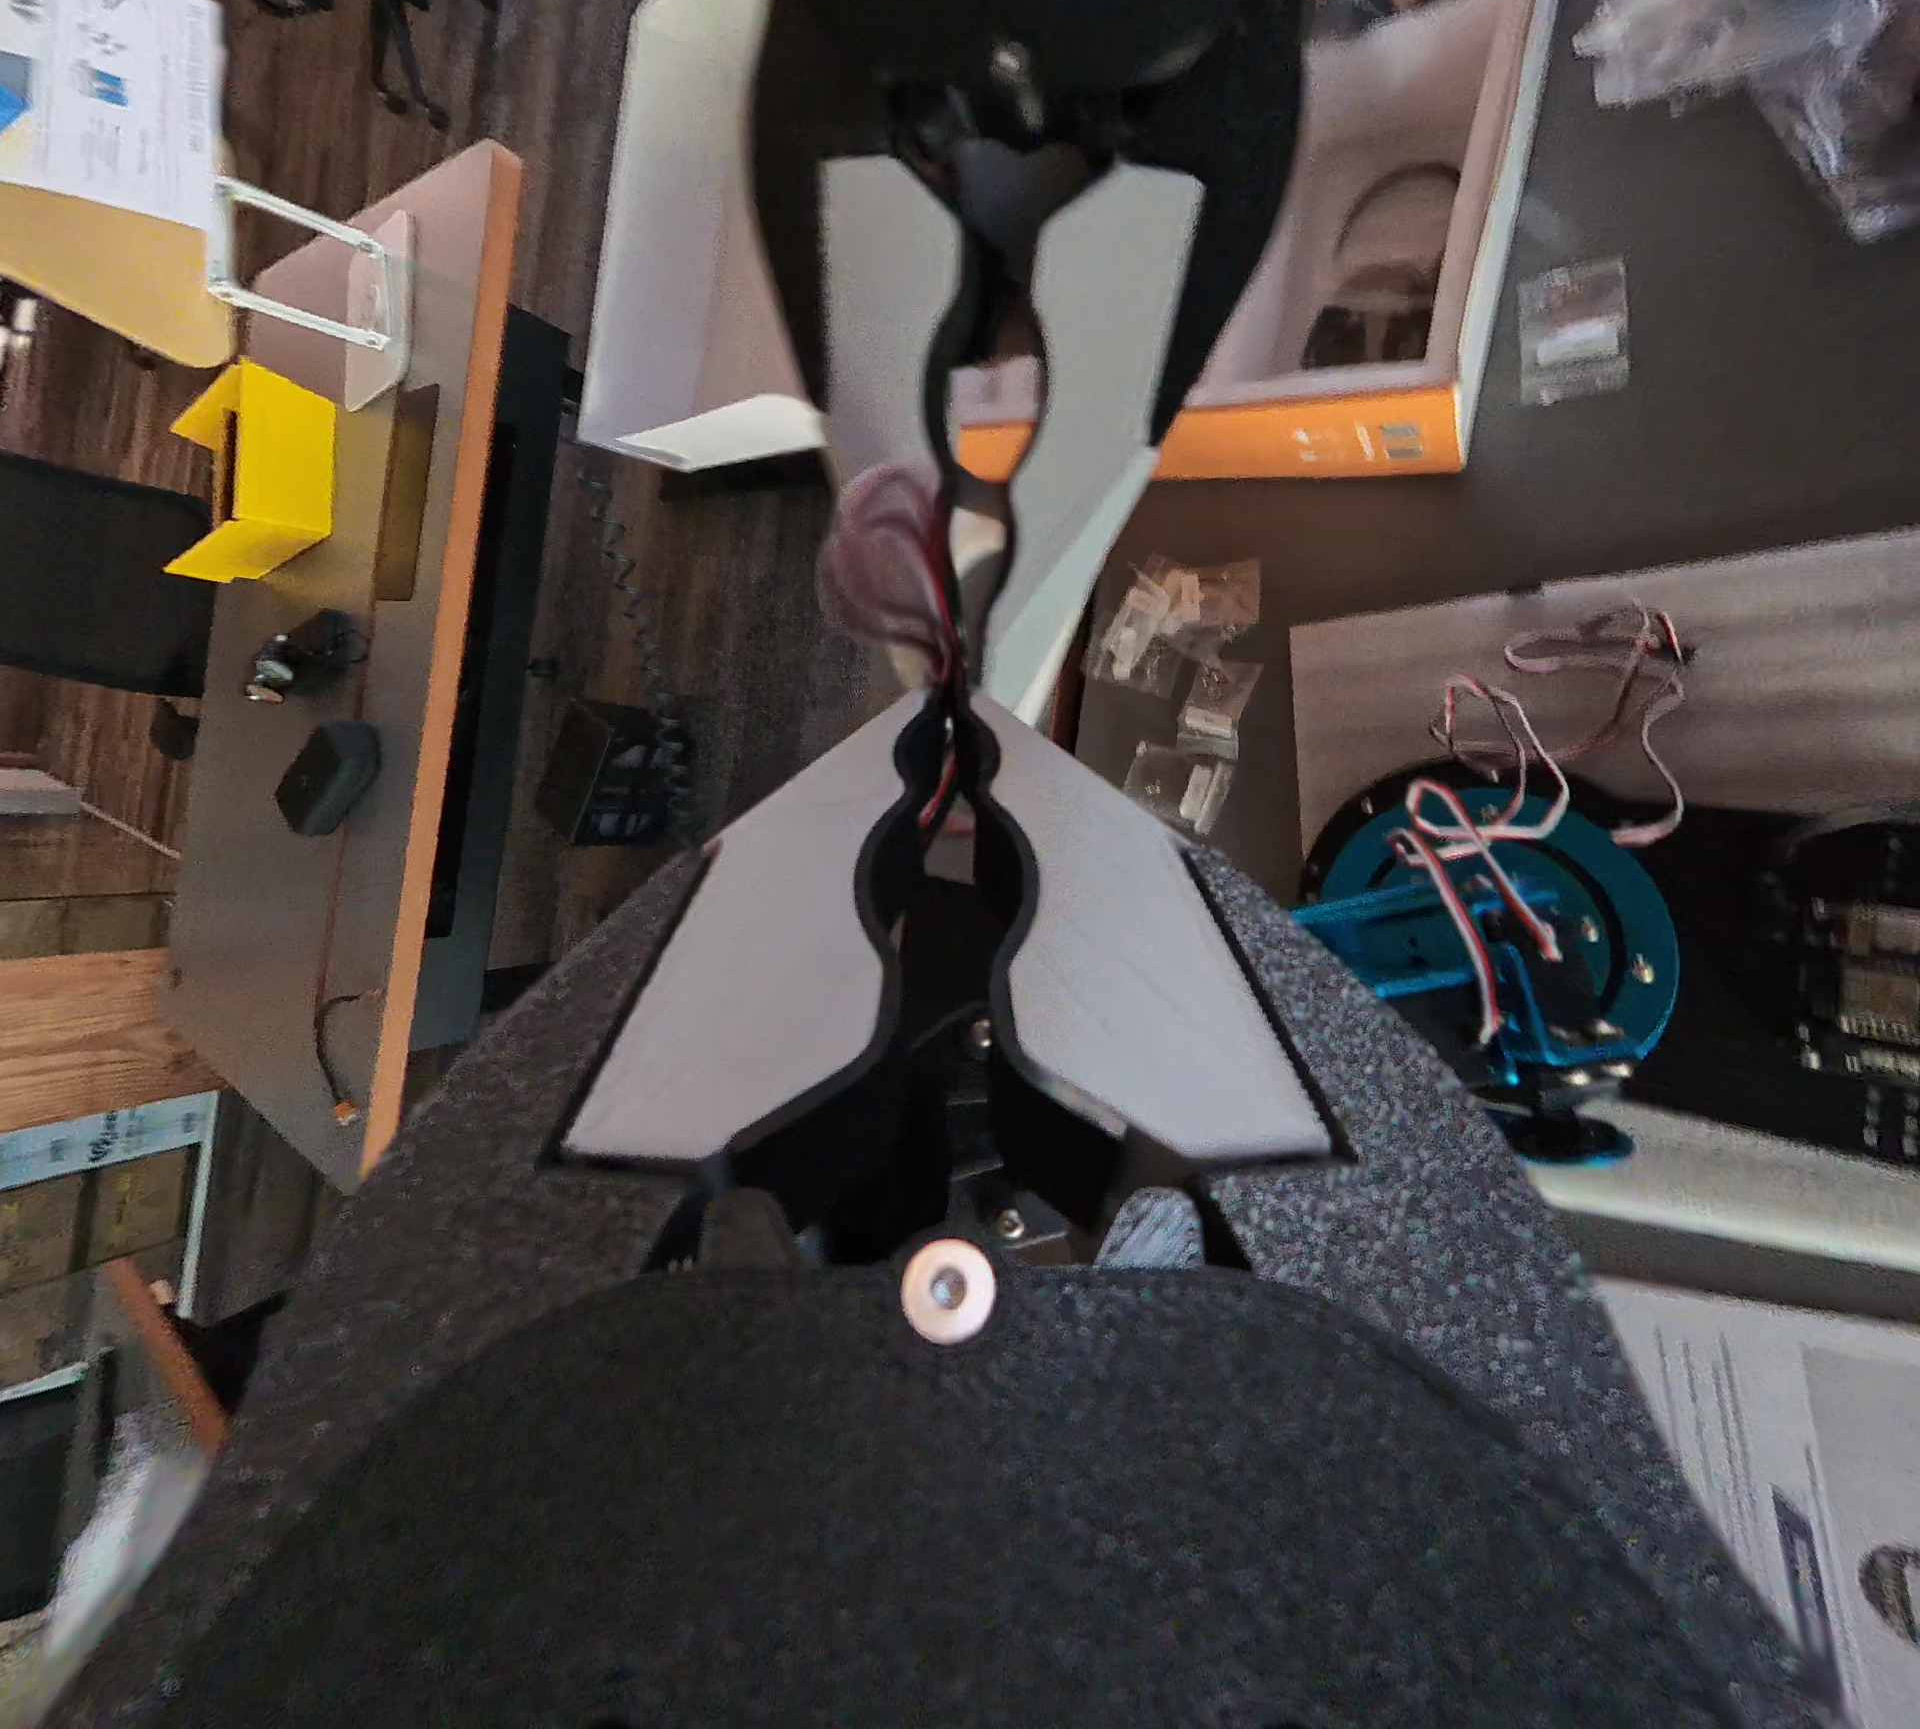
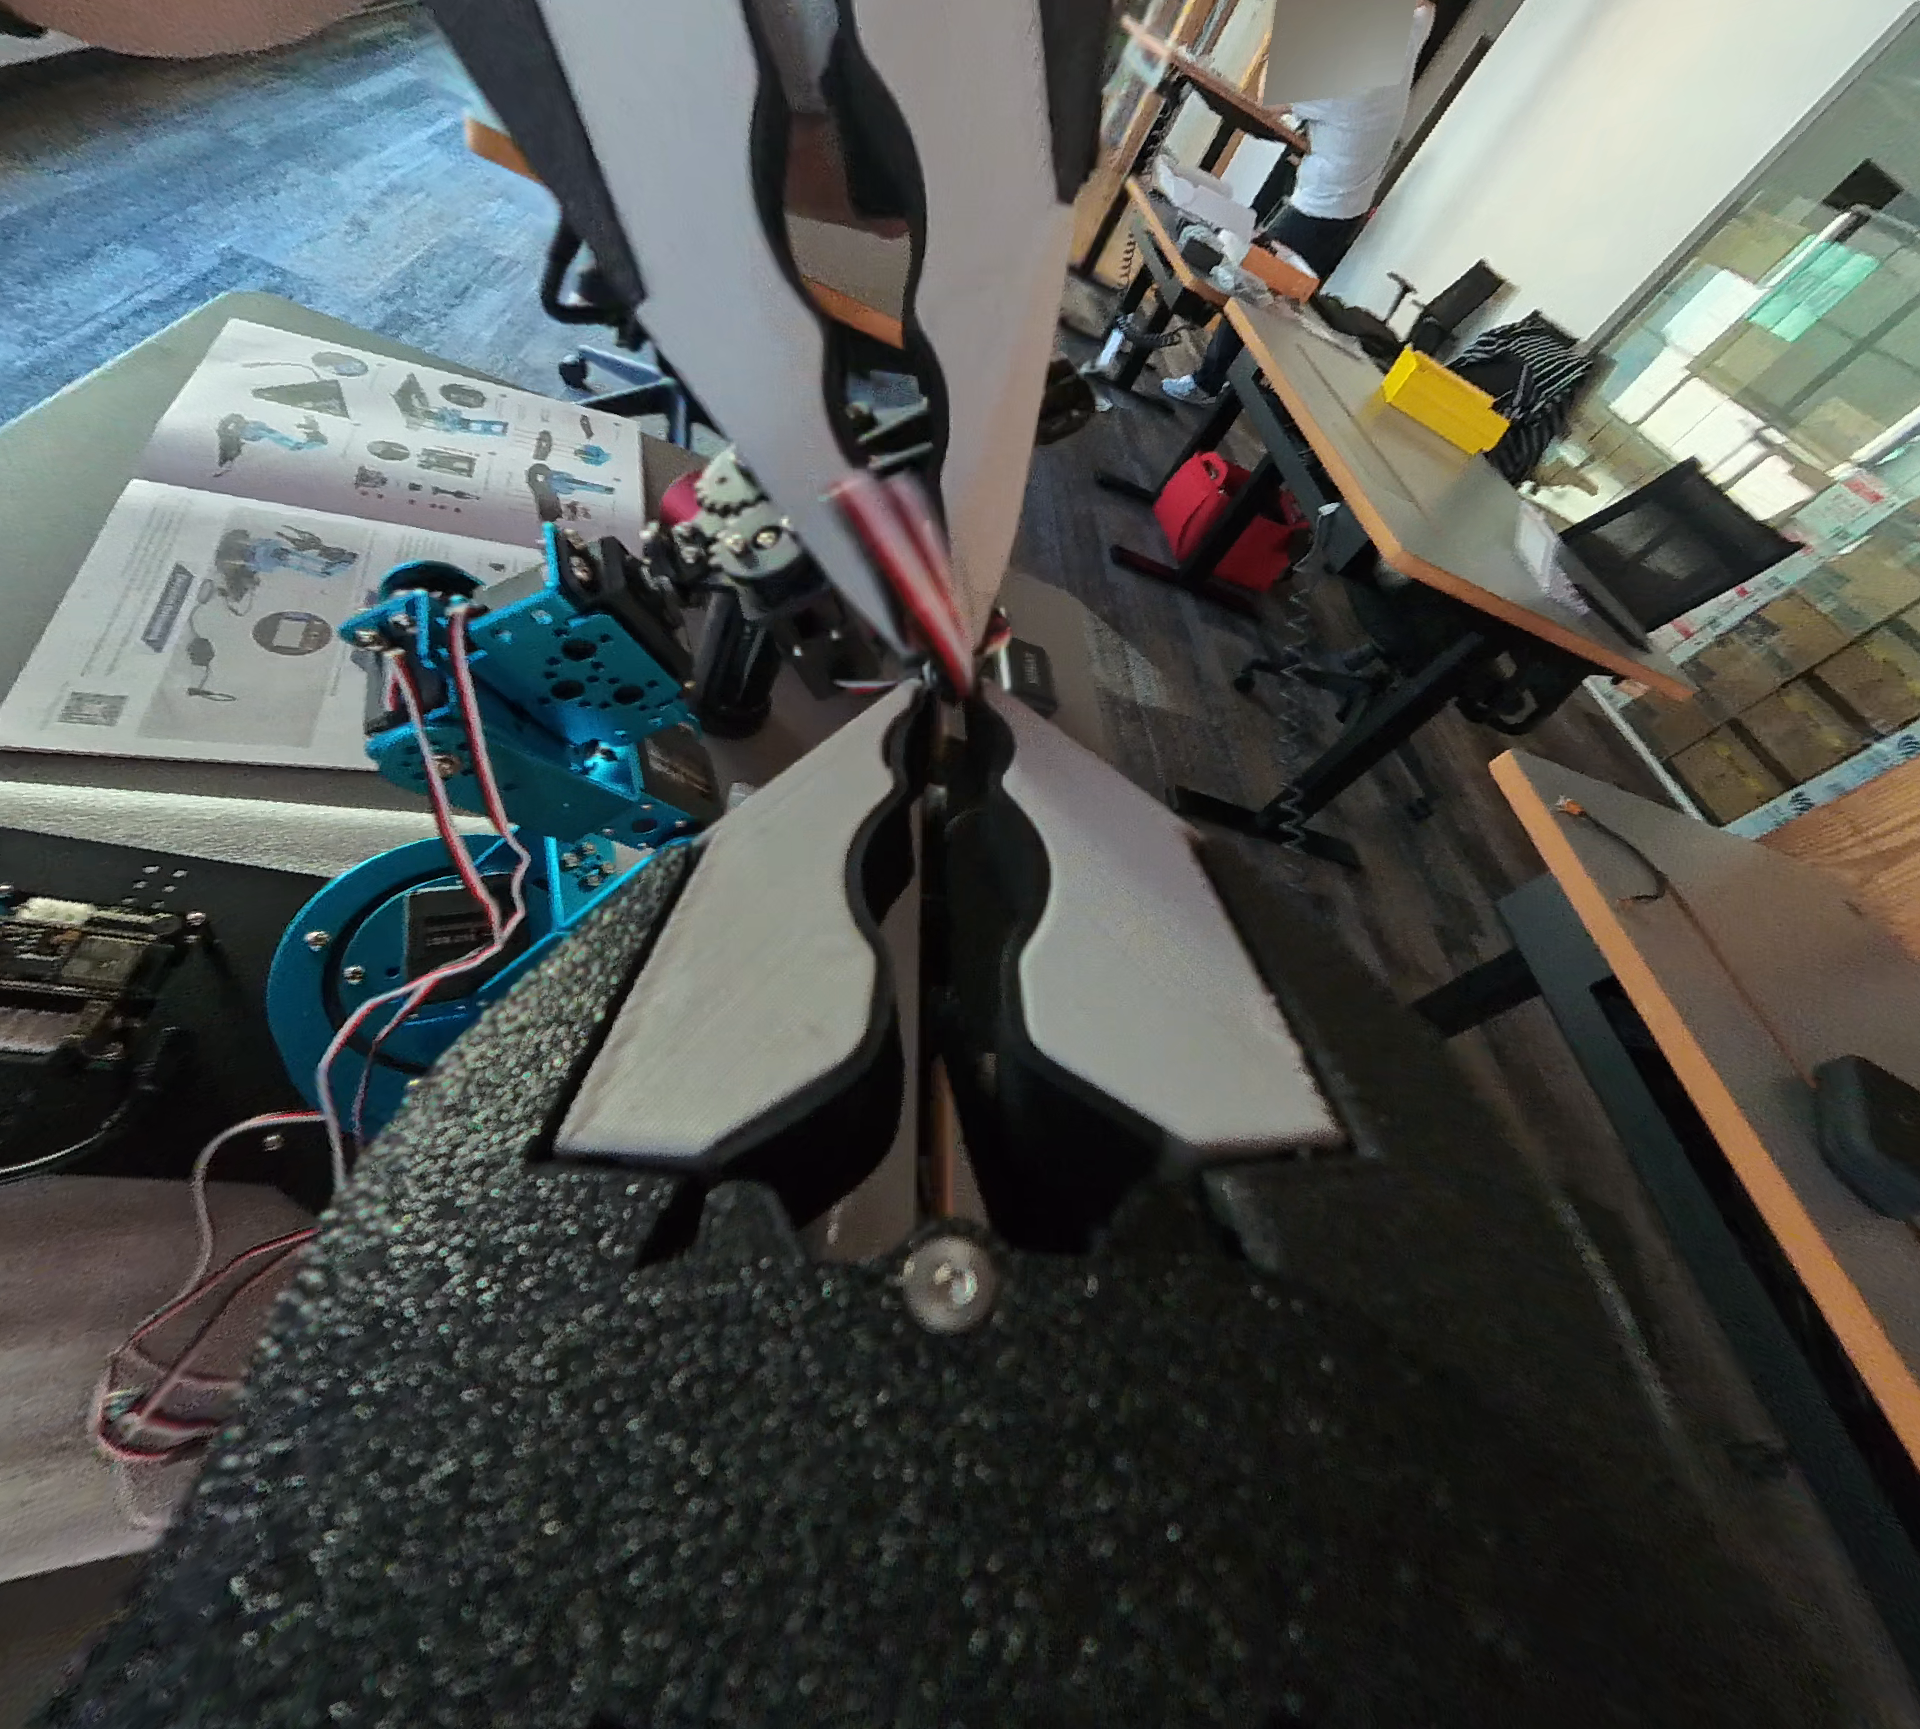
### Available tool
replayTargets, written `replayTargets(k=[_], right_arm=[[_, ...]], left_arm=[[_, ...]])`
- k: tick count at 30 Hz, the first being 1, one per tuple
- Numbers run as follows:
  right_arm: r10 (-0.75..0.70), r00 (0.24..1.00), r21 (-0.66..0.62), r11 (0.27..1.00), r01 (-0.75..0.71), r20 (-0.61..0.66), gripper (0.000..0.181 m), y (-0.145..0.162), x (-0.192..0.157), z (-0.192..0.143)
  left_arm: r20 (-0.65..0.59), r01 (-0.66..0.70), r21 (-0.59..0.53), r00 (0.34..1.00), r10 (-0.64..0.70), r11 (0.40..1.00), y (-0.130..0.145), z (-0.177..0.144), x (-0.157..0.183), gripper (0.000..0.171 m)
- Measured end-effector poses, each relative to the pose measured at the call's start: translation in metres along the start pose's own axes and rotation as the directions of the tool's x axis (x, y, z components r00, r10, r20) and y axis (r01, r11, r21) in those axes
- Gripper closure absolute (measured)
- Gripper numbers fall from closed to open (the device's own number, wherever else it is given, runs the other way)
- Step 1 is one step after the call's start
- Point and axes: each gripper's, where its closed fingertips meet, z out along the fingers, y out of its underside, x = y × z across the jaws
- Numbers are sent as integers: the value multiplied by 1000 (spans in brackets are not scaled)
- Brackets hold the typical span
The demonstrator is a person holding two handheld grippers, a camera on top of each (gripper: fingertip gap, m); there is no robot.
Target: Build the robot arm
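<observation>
My left gripper (image 1: 951, 703) has its grey-faced fingers pressed together on a thin red, white and black wire bundle (image 1: 940, 640), and my right gripper (image 2: 951, 687) meets it tip to tip, likewise clamped on the same wires (image 2: 914, 557). Left of the pinch in the right wrist view, a blue anodised metal robot-arm kit (image 2: 540, 703) stands on the grey table (image 2: 62, 453) beside an open illustrated instruction booklet (image 2: 260, 536).
</observation>
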Motion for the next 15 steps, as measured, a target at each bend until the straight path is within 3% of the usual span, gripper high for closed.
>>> replayTargets(k=[3, 8, 12, 15], right_arm=[[-87, 989, -1, 996, 88, -118, 181, 6, 12, -4], [-22, 970, 159, 985, 62, -243, 181, -15, 11, -11], [260, 954, 220, 949, -224, -149, 151, -16, -1, 6], [450, 892, 294, 858, -421, -35, 151, -17, -6, 14]], left_arm=[[-15, 115, 60, 993, -114, 992, 4, -9, -12, 171], [-88, 268, 148, 962, -257, 952, 8, -16, -15, 171], [-119, 309, 184, 949, -291, 933, 5, -18, -12, 171], [-130, 319, 206, 946, -297, 925, 6, -20, -11, 171]])
